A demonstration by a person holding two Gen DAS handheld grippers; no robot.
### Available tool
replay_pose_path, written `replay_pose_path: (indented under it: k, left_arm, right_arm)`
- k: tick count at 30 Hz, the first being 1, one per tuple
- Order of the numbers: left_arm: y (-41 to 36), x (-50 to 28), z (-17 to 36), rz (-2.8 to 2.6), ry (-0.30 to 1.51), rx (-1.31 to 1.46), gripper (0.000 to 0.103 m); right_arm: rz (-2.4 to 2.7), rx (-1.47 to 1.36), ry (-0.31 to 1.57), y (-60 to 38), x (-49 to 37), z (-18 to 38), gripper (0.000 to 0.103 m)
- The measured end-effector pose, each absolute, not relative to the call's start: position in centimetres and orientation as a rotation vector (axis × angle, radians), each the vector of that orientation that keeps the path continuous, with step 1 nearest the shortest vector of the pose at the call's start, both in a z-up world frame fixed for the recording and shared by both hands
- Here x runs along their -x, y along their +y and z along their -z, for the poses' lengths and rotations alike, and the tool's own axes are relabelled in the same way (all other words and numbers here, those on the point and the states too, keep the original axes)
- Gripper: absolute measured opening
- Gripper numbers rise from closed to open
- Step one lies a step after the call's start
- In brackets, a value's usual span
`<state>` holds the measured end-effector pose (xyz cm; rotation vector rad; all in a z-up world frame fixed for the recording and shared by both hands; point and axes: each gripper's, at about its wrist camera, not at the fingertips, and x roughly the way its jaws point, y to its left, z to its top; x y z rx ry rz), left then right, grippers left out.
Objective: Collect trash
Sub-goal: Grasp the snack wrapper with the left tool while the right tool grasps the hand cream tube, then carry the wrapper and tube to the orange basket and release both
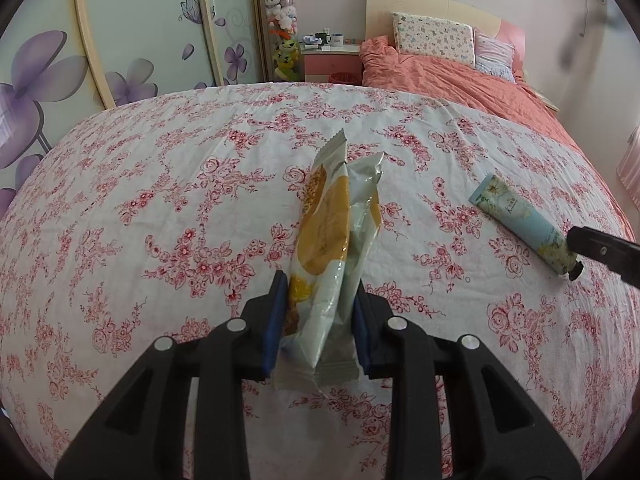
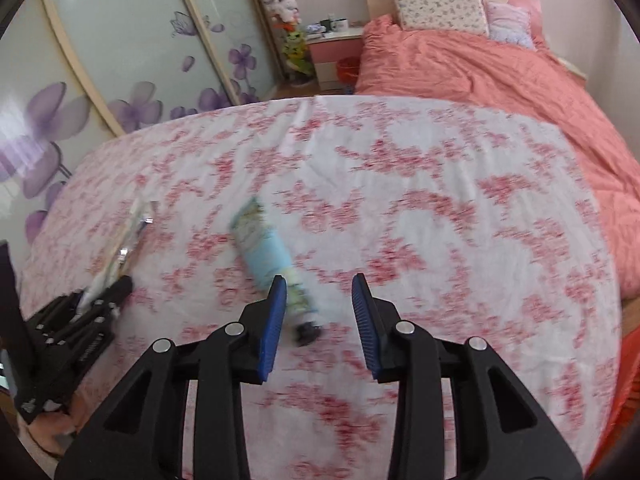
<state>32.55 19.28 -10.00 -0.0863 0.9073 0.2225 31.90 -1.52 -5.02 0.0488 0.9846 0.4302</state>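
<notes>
My left gripper (image 1: 319,300) is shut on a white and yellow snack wrapper (image 1: 332,240), which sticks up between the blue pads above the flowered bedsheet (image 1: 160,208). A pale blue cream tube (image 1: 528,228) with a dark cap lies on the sheet to the right; the right gripper's finger tip (image 1: 600,250) is next to its cap end. In the blurred right wrist view my right gripper (image 2: 319,300) is open just above the tube (image 2: 266,252), whose cap end lies by the left pad. The left gripper (image 2: 96,304) with the wrapper (image 2: 124,240) shows at far left.
A salmon duvet (image 1: 460,76) and pillows (image 1: 434,38) cover the bed's far right part. A pink nightstand (image 1: 332,60) with mugs, a tube of plush toys (image 1: 282,28) and flower-printed wardrobe doors (image 1: 120,40) stand beyond the bed's far edge.
</notes>
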Motion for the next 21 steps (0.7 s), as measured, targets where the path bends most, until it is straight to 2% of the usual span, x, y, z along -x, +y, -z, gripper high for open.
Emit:
replay_pose_path:
  k: [6,10,21]
  left_arm:
    - [19.3,-32.5,10.0,-0.222,0.907,0.088,0.03]
    - [19.3,-32.5,10.0,-0.222,0.907,0.088,0.03]
    - [18.5,-31.3,9.9,-0.104,0.891,0.122,0.029]
  right_arm:
    - [-0.414,0.044,0.971,1.4,-32.0,6.2,0.037]
    - [-0.372,0.105,0.926,2.0,-31.5,6.2,0.028]
    - [-0.191,0.043,0.903,-6.5,-24.0,6.7,0.028]
